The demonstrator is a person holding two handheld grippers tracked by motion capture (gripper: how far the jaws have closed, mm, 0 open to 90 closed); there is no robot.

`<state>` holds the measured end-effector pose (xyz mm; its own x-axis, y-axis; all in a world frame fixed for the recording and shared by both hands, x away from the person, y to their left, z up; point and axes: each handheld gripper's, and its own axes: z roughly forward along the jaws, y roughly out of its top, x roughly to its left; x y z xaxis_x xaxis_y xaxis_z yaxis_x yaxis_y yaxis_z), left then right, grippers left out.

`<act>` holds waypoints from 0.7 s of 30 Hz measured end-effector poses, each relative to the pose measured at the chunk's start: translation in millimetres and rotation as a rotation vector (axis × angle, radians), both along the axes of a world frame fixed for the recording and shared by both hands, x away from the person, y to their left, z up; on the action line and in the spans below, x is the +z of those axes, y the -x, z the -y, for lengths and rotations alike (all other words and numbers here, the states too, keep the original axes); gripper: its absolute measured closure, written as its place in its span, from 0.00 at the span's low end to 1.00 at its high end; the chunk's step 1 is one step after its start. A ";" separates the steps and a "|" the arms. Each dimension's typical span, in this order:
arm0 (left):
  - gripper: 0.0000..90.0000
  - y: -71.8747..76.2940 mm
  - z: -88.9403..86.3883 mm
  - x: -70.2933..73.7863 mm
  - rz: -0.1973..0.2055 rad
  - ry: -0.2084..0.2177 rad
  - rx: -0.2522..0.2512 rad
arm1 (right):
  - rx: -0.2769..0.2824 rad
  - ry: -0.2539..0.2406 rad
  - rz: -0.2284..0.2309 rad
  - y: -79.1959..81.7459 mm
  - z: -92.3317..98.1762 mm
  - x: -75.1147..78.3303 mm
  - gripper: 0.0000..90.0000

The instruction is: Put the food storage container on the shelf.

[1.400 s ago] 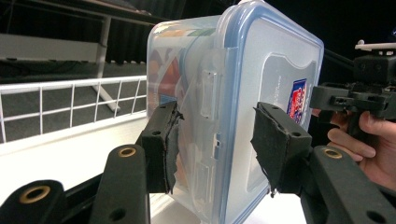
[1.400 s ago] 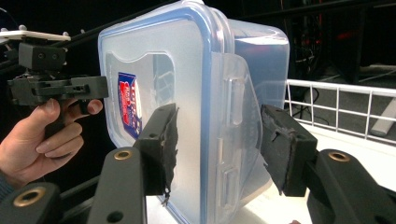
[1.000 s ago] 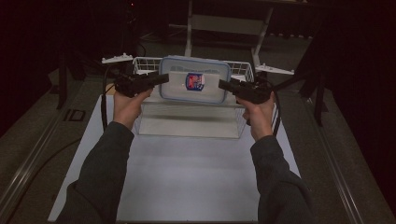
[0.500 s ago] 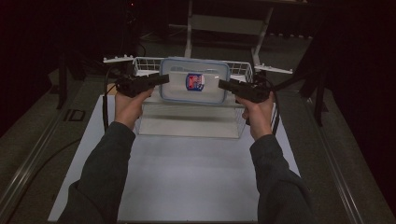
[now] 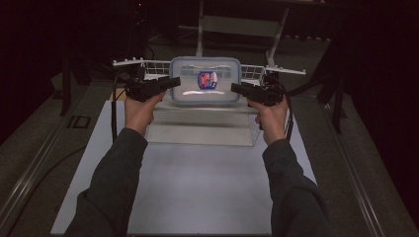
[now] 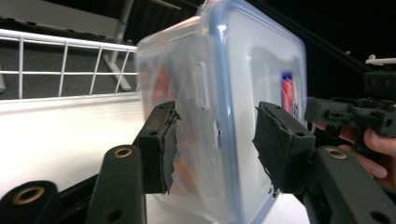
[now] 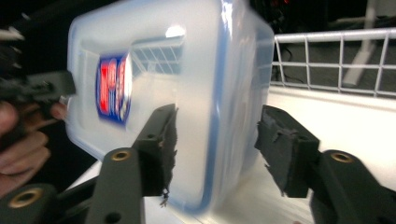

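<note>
A clear plastic container with a blue-rimmed lid and a red and blue label stands on edge, lid toward me, above a white wire basket. My left gripper reaches its left end and my right gripper its right end. In the left gripper view the container sits between the jaws of the left gripper, with a gap at the right pad. In the right gripper view the container is blurred between the jaws of the right gripper. Both pairs of jaws have just been opening.
The basket's wire rim runs behind the container. A white mat covers the table in front of the basket. Dark stands and cables lie beyond it. The other hand's gripper shows past the container.
</note>
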<state>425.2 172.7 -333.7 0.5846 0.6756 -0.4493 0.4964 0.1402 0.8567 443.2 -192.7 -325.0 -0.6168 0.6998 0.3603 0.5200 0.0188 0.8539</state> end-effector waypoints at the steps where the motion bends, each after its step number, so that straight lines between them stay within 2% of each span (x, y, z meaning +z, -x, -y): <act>1: 0.50 -0.5 1.2 -1.0 -0.001 0.000 0.011 | 0.000 0.023 -0.007 -0.5 -3.2 -2.4 0.46; 2: 0.48 -1.1 0.8 -2.0 -0.004 0.005 0.022 | -0.009 0.038 0.001 -0.8 -6.0 -4.9 0.43; 4: 0.48 -2.2 -0.4 -3.3 -0.006 0.020 0.040 | -0.020 -0.012 -0.019 -1.7 -6.2 -7.4 0.43; 5: 0.49 -2.6 -0.2 -2.7 -0.002 0.012 0.050 | -0.033 -0.034 -0.023 -1.8 -6.4 -7.9 0.44; 6: 0.49 -3.0 0.2 -1.8 0.003 0.001 0.059 | -0.033 -0.034 -0.023 -1.8 -6.4 -7.9 0.44; 7: 0.53 -3.7 1.0 -0.4 0.006 -0.015 0.071 | -0.048 -0.048 -0.028 -0.7 -7.1 -6.8 0.43; 9: 0.54 -4.9 2.1 0.8 0.005 -0.032 0.084 | -0.048 -0.048 -0.028 -0.7 -7.1 -6.8 0.43; 10: 0.54 -7.5 6.4 0.7 -0.006 -0.067 0.112 | -0.051 -0.061 -0.032 -0.3 -7.5 -6.5 0.40; 11: 0.53 -7.2 7.2 -0.1 0.000 -0.063 0.126 | -0.052 -0.054 -0.044 0.2 -9.6 -7.7 0.37; 12: 0.53 -5.4 6.7 -0.9 0.003 -0.062 0.141 | -0.042 -0.006 -0.021 2.8 -11.8 -8.9 0.38; 13: 0.53 -5.4 6.7 -0.9 0.003 -0.062 0.141 | -0.042 -0.006 -0.021 2.8 -11.8 -8.9 0.38; 14: 0.53 -3.9 5.9 -0.9 0.013 -0.066 0.147 | -0.042 0.033 0.025 7.1 -12.4 -7.5 0.37; 15: 0.53 -2.2 4.6 -0.3 0.024 -0.073 0.151 | -0.042 0.033 0.025 7.1 -12.4 -7.5 0.37; 18: 0.53 4.6 -1.2 4.3 0.049 -0.089 0.162 | -0.039 0.085 0.085 13.9 -10.5 -2.0 0.37; 21: 0.53 13.9 -6.5 11.0 0.075 -0.121 0.159 | -0.022 0.188 0.126 21.5 -8.8 2.7 0.37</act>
<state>411.3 179.2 -322.7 0.4950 0.8086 -0.3181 0.4102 0.1052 0.9059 421.6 -183.8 -322.2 -0.6327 0.7611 0.1427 0.4112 0.1741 0.8948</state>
